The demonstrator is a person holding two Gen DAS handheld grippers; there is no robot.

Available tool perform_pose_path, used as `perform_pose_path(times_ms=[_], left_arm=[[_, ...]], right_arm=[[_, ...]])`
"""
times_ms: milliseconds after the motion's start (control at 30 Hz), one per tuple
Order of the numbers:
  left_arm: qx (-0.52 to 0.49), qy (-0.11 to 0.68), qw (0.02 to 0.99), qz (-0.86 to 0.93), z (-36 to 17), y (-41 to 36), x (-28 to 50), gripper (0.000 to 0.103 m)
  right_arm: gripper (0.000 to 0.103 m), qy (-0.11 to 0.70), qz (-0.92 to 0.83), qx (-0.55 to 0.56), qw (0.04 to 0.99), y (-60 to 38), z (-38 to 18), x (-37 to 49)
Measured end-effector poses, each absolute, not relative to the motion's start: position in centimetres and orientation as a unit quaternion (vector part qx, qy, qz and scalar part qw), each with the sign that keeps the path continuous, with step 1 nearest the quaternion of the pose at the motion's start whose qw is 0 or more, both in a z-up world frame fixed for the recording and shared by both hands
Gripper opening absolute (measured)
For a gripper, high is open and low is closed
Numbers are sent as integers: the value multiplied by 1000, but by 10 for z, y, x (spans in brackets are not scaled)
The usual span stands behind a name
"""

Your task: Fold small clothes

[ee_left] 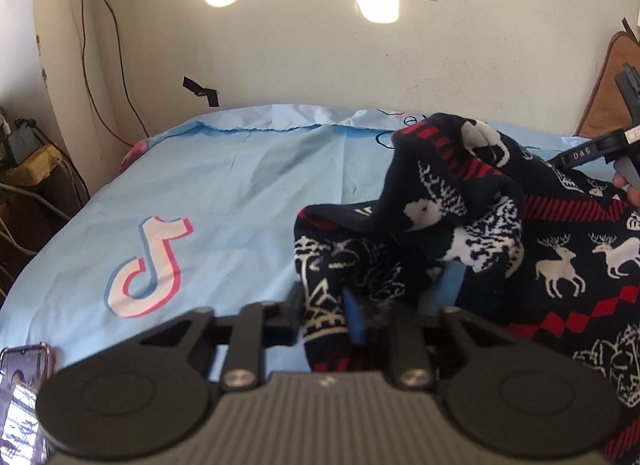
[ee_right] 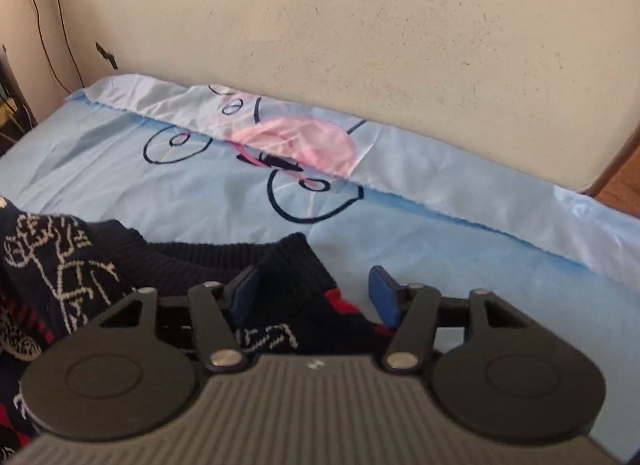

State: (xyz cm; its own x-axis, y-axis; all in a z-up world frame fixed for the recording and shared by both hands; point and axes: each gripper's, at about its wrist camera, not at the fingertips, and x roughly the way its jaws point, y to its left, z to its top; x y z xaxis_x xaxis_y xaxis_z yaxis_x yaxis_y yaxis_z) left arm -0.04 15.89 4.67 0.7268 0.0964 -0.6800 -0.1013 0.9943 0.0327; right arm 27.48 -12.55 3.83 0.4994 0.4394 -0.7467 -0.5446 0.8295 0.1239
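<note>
A dark navy knitted sweater [ee_left: 560,257] with white reindeer and red bands lies crumpled on the right half of a light blue bed sheet [ee_left: 224,193]. My left gripper [ee_left: 326,319] is shut on a fold of its edge, and the fabric rises in a peak just beyond the fingers. In the right wrist view, the sweater's ribbed edge [ee_right: 288,265] lies between the blue pads of my right gripper [ee_right: 312,295], which is open; the right pad [ee_right: 382,297] stands clear of the cloth. The right gripper [ee_left: 592,153] also shows at the far right of the left wrist view, above the sweater.
The sheet bears a music-note logo [ee_left: 148,265] and a cartoon print [ee_right: 280,153] near the wall. A phone [ee_left: 24,385] lies at the bed's near left corner. Cables and a yellow power strip [ee_left: 32,161] sit left of the bed. A brown cushion [ee_left: 612,85] leans at the right.
</note>
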Motion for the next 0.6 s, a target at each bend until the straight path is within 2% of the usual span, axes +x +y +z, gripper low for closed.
perform_pose_path(times_ms=[33, 100, 200, 300, 400, 467, 533, 600], left_arm=[[-4, 365, 929, 56, 46, 161, 1, 11], [-11, 355, 933, 58, 51, 168, 0, 11], [-26, 304, 948, 91, 78, 186, -11, 11], [-40, 291, 948, 122, 94, 204, -12, 11], [-64, 338, 929, 137, 84, 219, 3, 19], [-67, 364, 917, 150, 72, 223, 9, 32], [-68, 361, 918, 147, 67, 225, 4, 39], [-71, 353, 922, 143, 67, 227, -4, 43]], right_arm=[[15, 410, 295, -61, 861, -125, 42, 273], [12, 369, 272, -94, 884, -120, 56, 259], [12, 305, 229, -95, 919, -130, 79, 258], [12, 288, 189, -56, 937, -139, 86, 275], [15, 312, 123, -120, 934, -119, 58, 290], [18, 338, 103, -160, 922, -111, 40, 296], [18, 333, 108, -132, 927, -115, 45, 288], [24, 321, 131, -100, 932, -116, 59, 278]])
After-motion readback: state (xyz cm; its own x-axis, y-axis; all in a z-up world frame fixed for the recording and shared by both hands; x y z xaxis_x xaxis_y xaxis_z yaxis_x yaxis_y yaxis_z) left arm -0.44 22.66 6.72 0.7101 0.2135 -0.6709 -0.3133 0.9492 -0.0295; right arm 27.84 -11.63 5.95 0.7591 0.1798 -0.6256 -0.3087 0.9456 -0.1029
